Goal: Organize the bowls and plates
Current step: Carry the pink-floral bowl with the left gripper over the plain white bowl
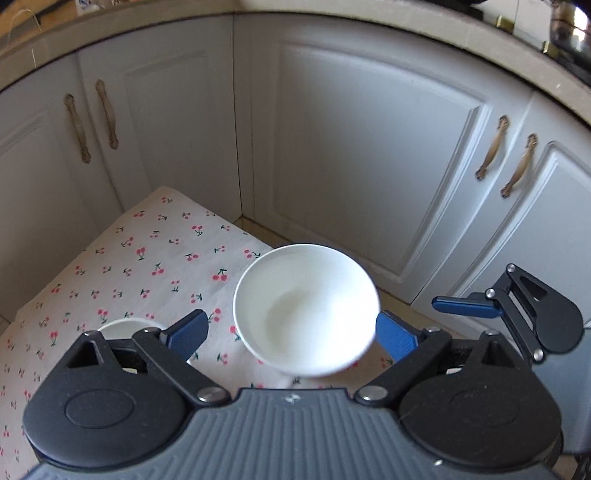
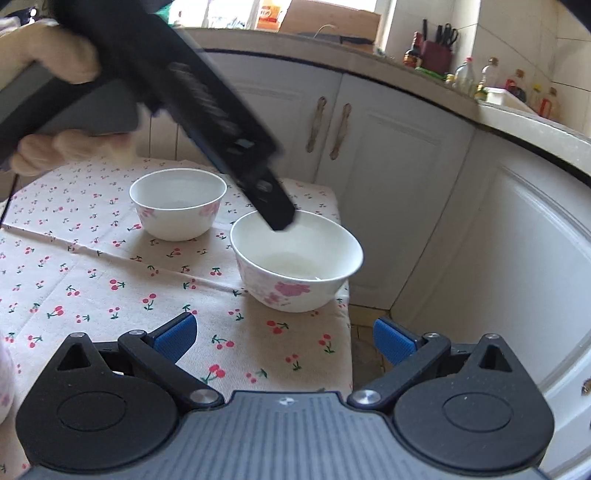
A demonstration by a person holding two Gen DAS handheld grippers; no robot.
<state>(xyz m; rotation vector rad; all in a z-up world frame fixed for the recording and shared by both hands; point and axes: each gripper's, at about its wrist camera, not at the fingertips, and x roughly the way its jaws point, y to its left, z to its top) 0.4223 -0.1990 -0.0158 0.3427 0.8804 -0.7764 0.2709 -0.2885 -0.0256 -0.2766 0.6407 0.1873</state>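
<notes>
Bowls first: we hover our left gripper point(image 1: 290, 334), jaws spread, over the white floral porcelain bowl point(image 2: 295, 258) at the cherry-print tablecloth's point(image 2: 110, 295) three-o'clock edge, probably to nest it; right gripper point(image 2: 284, 339) gapes empty.

A table point(image 2: 110, 295) draped in a cream cloth printed with red cherries point(image 1: 147, 266) stands in the corner of a kitchen, pushed close to white panelled cabinet doors point(image 1: 351, 155) with aged bronze handles point(image 1: 491, 147). Above them runs a pale countertop point(image 2: 369, 59), where a dark red knife block point(image 2: 437, 51), several bottles point(image 2: 465, 75) and a cardboard box point(image 2: 332, 18) sit near a bright window.
</notes>
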